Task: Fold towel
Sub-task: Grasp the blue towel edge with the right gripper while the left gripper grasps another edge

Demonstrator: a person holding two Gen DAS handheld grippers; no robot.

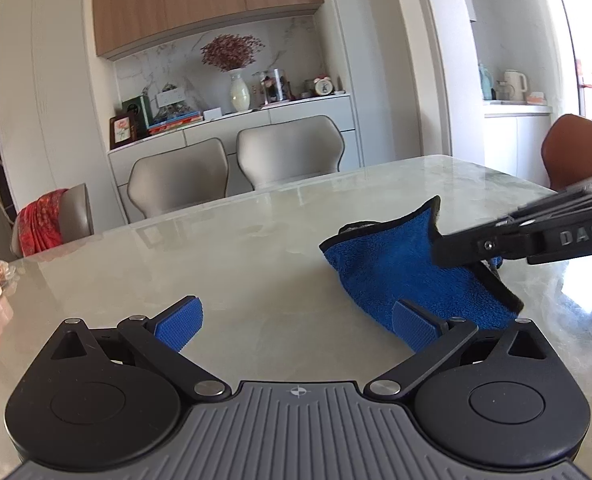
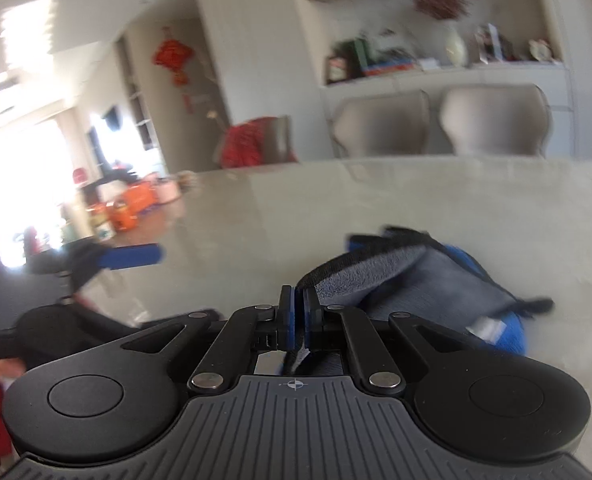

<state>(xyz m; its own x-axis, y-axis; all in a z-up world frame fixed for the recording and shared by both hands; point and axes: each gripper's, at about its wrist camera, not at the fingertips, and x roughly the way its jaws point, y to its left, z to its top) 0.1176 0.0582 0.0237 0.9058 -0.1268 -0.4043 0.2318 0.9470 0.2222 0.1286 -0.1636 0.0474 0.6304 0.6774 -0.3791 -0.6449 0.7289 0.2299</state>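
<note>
The small blue-and-grey towel (image 1: 407, 276), bunched right of centre on the marble table (image 1: 236, 240), looks light and limp: the right gripper (image 2: 299, 316) pinches its black-trimmed edge, the left gripper (image 1: 296, 326) gapes empty, best taking a free corner.

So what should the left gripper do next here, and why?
Probably ease the left gripper right to take the towel's near edge. Its fingers are spread with nothing between them, while the right gripper is shut on a corner and holds the towel bunched and partly raised off the table.
</note>
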